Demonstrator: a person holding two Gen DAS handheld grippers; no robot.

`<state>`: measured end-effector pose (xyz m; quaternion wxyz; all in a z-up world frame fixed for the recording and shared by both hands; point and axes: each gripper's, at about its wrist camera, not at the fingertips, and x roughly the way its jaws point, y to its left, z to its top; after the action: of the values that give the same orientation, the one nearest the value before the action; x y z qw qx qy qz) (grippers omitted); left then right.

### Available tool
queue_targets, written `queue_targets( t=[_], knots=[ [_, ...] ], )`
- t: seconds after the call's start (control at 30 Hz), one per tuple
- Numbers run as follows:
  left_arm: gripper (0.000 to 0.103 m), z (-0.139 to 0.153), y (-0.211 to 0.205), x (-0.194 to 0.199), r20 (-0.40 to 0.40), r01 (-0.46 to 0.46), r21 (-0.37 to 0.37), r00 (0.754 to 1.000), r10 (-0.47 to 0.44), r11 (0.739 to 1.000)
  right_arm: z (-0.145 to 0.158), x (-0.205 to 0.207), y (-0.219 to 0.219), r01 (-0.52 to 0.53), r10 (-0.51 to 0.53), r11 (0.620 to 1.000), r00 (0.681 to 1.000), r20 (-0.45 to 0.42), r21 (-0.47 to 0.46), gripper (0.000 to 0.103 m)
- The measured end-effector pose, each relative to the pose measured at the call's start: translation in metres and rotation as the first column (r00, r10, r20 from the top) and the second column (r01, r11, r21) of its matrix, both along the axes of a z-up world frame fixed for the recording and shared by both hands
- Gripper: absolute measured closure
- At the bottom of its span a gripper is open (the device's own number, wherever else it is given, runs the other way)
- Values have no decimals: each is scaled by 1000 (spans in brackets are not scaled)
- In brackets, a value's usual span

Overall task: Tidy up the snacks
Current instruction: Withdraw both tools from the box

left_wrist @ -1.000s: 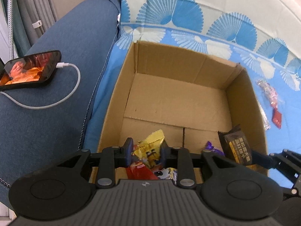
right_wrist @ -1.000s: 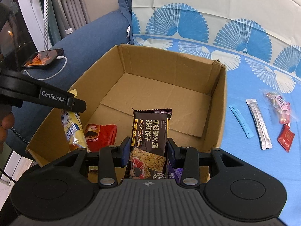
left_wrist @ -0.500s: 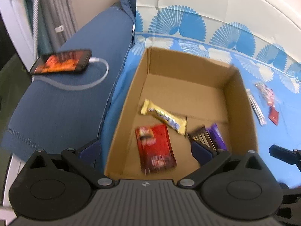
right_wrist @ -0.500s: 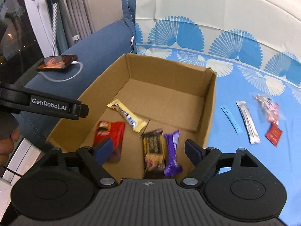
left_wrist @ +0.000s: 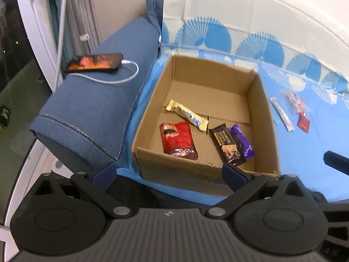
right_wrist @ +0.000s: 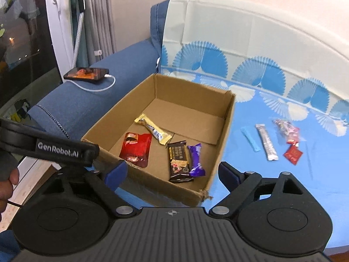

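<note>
**Four in the box, more waiting on the cloth**

With both tools spread wide and empty, left gripper (left_wrist: 168,172) and right gripper (right_wrist: 172,172), jaws just opened, hang short of the cardboard box (right_wrist: 226,118). Inside lie the red pouch (right_wrist: 136,148), yellow bar (right_wrist: 153,128), dark biscuit pack (right_wrist: 178,159) and purple bar (right_wrist: 196,159). The silver stick (right_wrist: 267,145) and what looks like candy (right_wrist: 285,128) remain outside, likely next.

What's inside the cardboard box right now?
Four snacks lie on the floor of the box: a red pouch, a gold bar, a dark brown cracker pack and a purple bar touching it. The near wall hides the floor strip behind it.
</note>
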<state>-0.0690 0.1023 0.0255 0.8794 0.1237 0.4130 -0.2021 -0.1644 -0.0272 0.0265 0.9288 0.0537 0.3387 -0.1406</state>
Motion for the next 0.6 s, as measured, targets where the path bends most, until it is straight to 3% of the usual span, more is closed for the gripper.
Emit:
queue_targets(
  t=[0.6],
  knots=[
    [0,25,21,-49,91,7,-24,996,-5,1000,29,-54,27,11,-3,998,991,135,-62,10]
  ],
)
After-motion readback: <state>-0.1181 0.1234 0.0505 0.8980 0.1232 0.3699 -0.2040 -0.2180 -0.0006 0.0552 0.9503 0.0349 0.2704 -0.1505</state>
